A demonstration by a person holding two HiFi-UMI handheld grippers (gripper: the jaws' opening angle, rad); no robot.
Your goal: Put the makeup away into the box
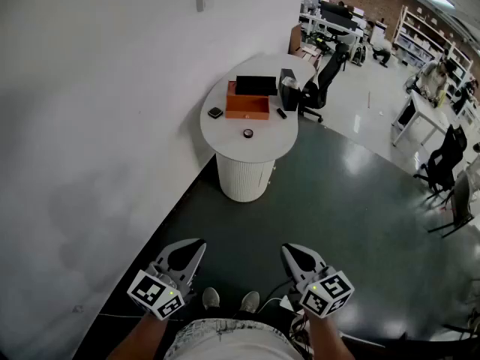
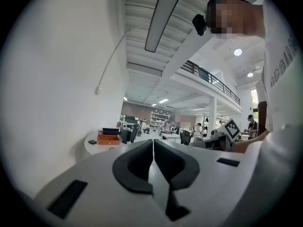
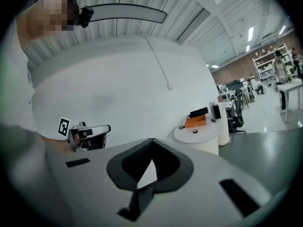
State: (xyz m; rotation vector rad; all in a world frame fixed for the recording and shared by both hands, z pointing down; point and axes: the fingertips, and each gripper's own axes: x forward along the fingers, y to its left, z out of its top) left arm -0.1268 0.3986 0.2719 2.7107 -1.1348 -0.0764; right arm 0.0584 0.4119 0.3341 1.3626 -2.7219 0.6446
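An orange open box point(image 1: 247, 106) with a black lid point(image 1: 256, 85) raised behind it stands on a round white table point(image 1: 259, 147) far ahead of me. Around the box lie small makeup items: a black square compact point(image 1: 215, 112), a round pot point(image 1: 247, 133) and a black stick point(image 1: 281, 113). Both grippers are held low near my body, well short of the table. My left gripper point(image 1: 198, 244) is shut with nothing in it, and so is my right gripper point(image 1: 288, 250). The left gripper view shows the box point(image 2: 109, 139) small in the distance; the right gripper view shows it too point(image 3: 195, 122).
The table stands against a white wall point(image 1: 97, 126) on the left. A black office chair point(image 1: 328, 73) is just past the table, and a dark upright object point(image 1: 288, 88) stands beside the box. Dark floor point(image 1: 330, 201) stretches between me and the table. Desks and chairs fill the right side.
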